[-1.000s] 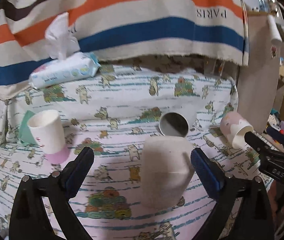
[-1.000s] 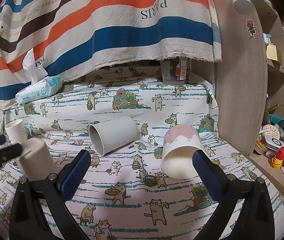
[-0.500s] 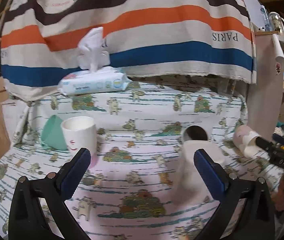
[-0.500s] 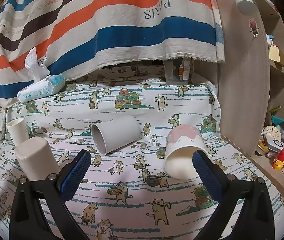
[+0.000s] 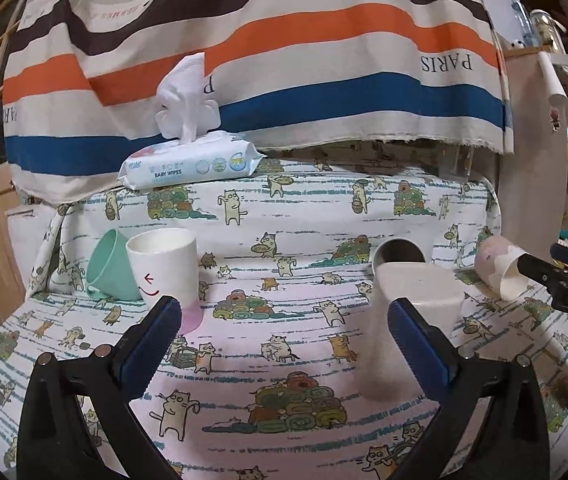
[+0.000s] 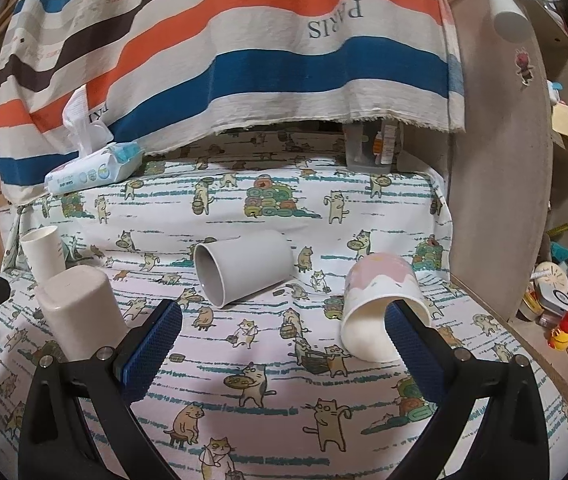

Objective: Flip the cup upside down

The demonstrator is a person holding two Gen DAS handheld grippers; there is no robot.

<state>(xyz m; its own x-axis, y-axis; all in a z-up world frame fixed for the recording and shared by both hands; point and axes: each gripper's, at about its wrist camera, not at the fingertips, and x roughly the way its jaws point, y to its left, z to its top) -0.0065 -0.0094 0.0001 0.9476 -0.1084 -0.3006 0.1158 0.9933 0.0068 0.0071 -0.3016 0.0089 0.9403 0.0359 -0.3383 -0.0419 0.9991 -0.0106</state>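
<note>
A cream cup [image 5: 412,324] stands upside down on the cat-print cloth; it also shows in the right wrist view [image 6: 77,314]. My left gripper [image 5: 284,344] is open and empty, just left of it and pulled back. A grey cup [image 6: 243,272] lies on its side, mouth toward me; its mouth shows behind the cream cup in the left wrist view [image 5: 398,251]. A pink-and-white cup [image 6: 382,304] lies on its side, also in the left wrist view [image 5: 502,268]. My right gripper [image 6: 284,344] is open and empty, its right finger in front of that cup's mouth.
A white cup with a pink base [image 5: 165,270] stands upright at the left, a mint-green cup [image 5: 109,266] tipped behind it. A baby-wipes pack [image 5: 189,164] lies at the back under a striped cloth [image 5: 284,60]. A wooden shelf side [image 6: 496,160] bounds the right.
My left gripper has drawn back and swung left, so the upside-down cream cup now sits off to its right instead of between the fingers. The right gripper has barely moved.
</note>
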